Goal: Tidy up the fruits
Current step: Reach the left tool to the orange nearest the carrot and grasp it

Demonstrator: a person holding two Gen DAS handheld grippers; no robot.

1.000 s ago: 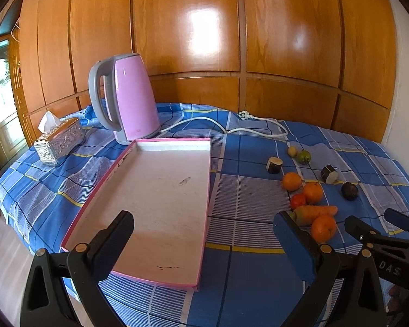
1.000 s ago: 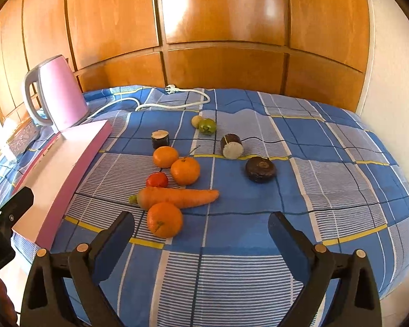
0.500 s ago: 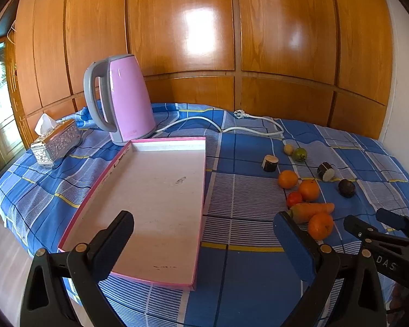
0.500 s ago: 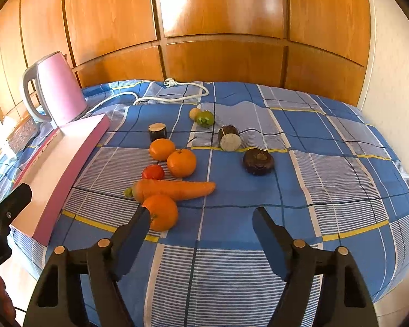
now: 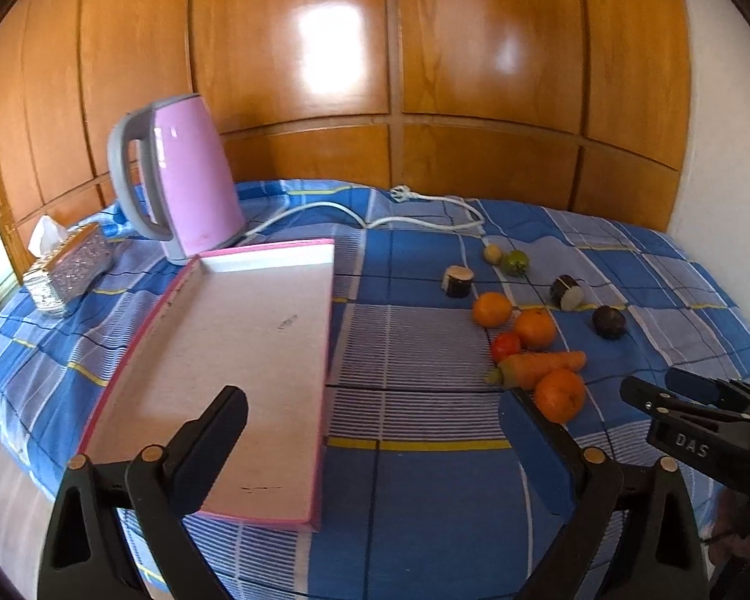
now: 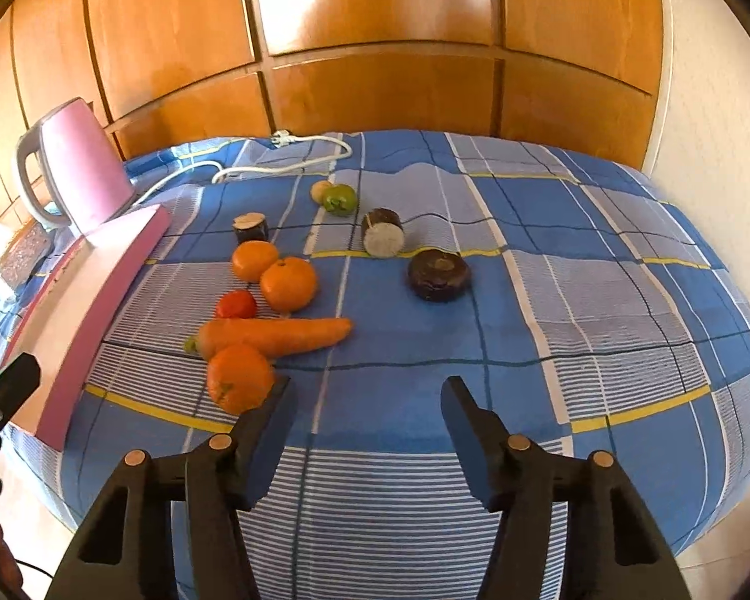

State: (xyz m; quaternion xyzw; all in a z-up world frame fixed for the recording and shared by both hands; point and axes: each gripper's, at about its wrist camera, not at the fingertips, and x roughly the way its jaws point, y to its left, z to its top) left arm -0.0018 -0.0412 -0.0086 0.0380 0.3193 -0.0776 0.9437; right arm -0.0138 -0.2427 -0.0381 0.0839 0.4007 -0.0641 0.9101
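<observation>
The right claw (image 6: 367,397) hangs low over the checked cloth (image 6: 550,230) with its jaws half apart and nothing between them; they have just been closing, from the wide spread of a second ago, likely pre-shaping to the width of a small round fruit. The nearest orange (image 6: 240,377) sits just ahead of and outside the left finger, not yet within the gap, so the claw would need to shift left to bracket it. Touching that orange from behind lies the carrot (image 6: 275,335), and beyond it a tomato (image 6: 236,304) and two more oranges (image 6: 271,270) cluster close together, which leaves little room for a finger to slip in. Farther ahead and to the right sit a dark round fruit (image 6: 439,274) and a cut dark piece (image 6: 383,231), with a green fruit (image 6: 340,198) farthest of all. The left claw (image 5: 372,412) stands wide and empty above the near end of the pink-rimmed tray (image 5: 255,350), which lies bare, presumably the place the fruits are meant to go; its jaws have narrowed only slightly. Behind the tray stands the pink kettle (image 5: 185,175). Against the earlier view the fruit cluster looms larger and nearer the right claw's fingers, and no fruit has changed place.
</observation>
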